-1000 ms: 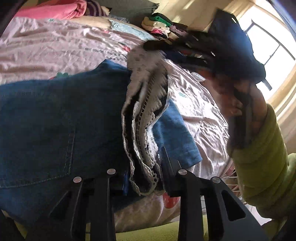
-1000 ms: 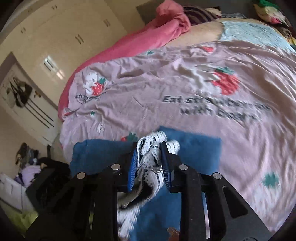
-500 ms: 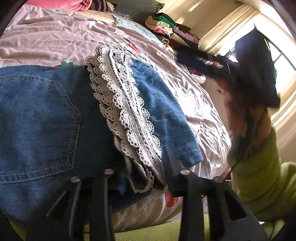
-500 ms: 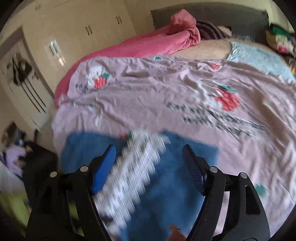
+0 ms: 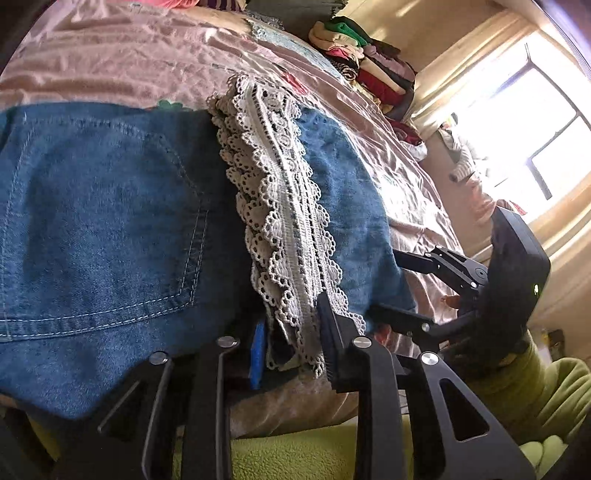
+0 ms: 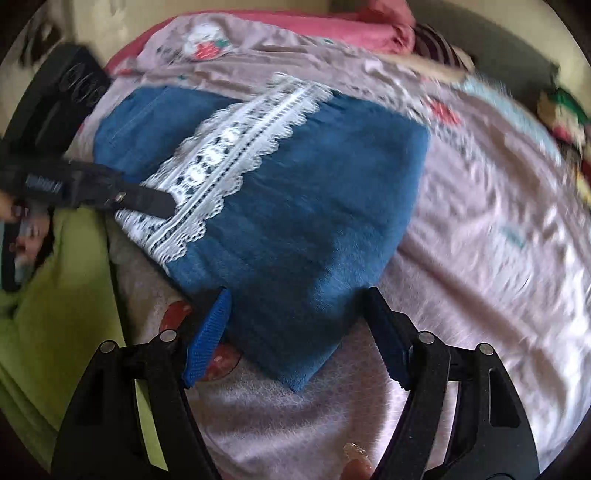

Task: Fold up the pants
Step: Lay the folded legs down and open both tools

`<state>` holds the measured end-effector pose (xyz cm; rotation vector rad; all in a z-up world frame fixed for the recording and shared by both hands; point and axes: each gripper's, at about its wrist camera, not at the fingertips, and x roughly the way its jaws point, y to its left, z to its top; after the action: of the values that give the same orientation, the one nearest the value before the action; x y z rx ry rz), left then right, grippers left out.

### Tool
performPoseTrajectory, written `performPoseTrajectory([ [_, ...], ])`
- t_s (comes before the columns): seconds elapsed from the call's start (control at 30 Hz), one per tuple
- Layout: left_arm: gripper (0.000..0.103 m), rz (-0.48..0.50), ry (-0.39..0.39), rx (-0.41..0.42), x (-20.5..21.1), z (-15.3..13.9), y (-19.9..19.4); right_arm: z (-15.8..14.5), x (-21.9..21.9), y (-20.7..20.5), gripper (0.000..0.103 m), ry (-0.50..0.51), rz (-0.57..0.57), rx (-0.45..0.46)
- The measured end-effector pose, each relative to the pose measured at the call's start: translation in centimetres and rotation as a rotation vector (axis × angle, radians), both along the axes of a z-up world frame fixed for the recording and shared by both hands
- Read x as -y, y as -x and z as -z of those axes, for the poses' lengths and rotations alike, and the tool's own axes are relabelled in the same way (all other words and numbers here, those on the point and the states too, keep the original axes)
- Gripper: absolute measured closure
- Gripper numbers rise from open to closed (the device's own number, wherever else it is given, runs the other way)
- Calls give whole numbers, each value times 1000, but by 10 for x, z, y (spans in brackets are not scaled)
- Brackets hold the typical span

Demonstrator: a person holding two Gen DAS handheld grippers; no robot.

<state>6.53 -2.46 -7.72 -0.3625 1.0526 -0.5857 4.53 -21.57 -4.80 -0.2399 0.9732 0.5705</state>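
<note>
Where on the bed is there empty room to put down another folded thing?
The pink bedspread is bare on the far side of the blue jeans, between them and the pillows and pink blanket. It is bare too along the window side. Crowded spots: the clothes pile at the head corner, and the near edge, where both tools work at the lace hem.

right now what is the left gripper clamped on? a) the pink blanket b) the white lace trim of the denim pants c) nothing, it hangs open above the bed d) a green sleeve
b: in the left wrist view the left gripper has its pads closed on the bunched lace trim at the near edge of the denim pants.
</note>
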Motion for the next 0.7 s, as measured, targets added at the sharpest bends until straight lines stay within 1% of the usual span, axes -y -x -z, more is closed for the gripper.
performPoseTrajectory([
  [0.03,74,-6,-4,-1,0,-1,1,-1,0,0,36,-2,1,1],
  [0.07,70,-15,-11,3,-1,-4,2,-3,1,2,36,1,-1,9],
  [0.1,61,-26,-29,16,-2,-7,4,-7,2,3,36,-3,-3,17],
  [0.13,57,-48,-73,58,-4,-17,7,-11,4,5,36,-15,-2,28],
  [0.2,43,-76,-116,111,-11,-32,9,-21,8,8,36,-49,9,60],
  [0.27,39,-117,-156,154,-16,-46,13,-34,12,10,35,-89,22,99],
  [0.33,33,-141,-199,191,-17,-56,16,-43,16,8,30,-121,33,127],
  [0.37,28,-148,-209,202,-19,-60,17,-49,18,3,29,-129,42,148],
  [0.4,24,-154,-216,217,-18,-63,19,-53,18,-2,29,-128,48,160],
  [0.5,24,-155,-241,278,-9,-73,26,-64,17,-21,29,-136,50,194],
  [0.57,24,-137,-268,336,6,-80,33,-69,17,-36,28,-163,49,182],
  [0.63,24,-106,-295,359,19,-78,36,-71,13,-55,27,-201,36,170],
  [0.7,24,-77,-315,345,29,-71,33,-69,7,-71,27,-198,32,158],
])
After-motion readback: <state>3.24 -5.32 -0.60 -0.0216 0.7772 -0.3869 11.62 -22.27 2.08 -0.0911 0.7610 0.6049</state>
